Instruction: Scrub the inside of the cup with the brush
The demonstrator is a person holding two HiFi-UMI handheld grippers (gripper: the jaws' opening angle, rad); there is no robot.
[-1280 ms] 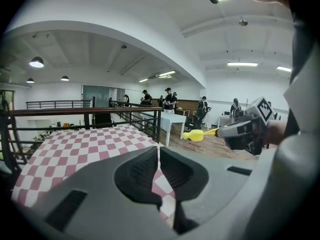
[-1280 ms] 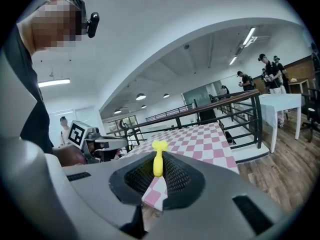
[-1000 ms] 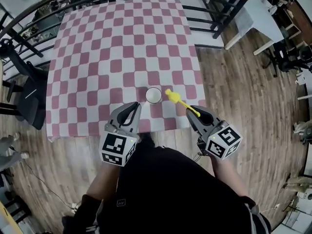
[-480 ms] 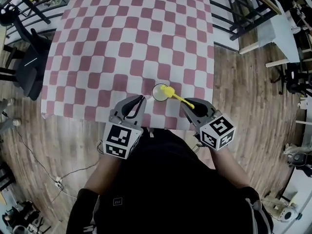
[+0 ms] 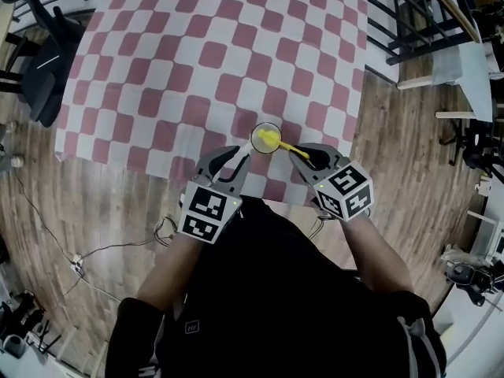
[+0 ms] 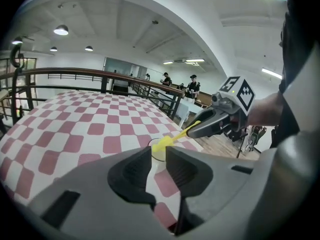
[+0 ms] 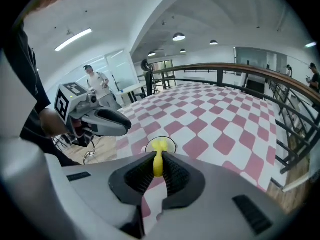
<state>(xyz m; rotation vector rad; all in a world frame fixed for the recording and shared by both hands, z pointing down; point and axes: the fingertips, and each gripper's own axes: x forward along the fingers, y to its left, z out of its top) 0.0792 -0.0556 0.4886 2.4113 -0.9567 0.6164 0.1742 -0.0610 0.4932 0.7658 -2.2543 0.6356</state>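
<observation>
Near the front edge of the table, the cup [image 5: 257, 135] stood upright on the red-and-white checked cloth [image 5: 197, 53], close to my body. The yellow brush [image 5: 285, 146] reached over its rim from the right, with the head at the mouth of the cup and seemingly just inside; how deep it went I could not tell. My right gripper [image 5: 309, 156] was clamped on the handle, which sat squeezed between the ribbed pads. My left gripper [image 5: 236, 160] lay just beside the cup on its near left. Its jaws had just been opening and stood apart, the cup just ahead of the gap and nothing pressed between them.

As I judged it, the brush had been picked up and brought to the cup, but the scrubbing had barely begun, if at all. Steadying the cup and working the head around the inside wall were left to do.

Beyond the cloth lay a wooden floor [image 5: 394, 132], a dark metal railing [image 5: 425, 22] and a black chair [image 5: 39, 77]. Both gripper views showed a bright, white-ceilinged hall.
</observation>
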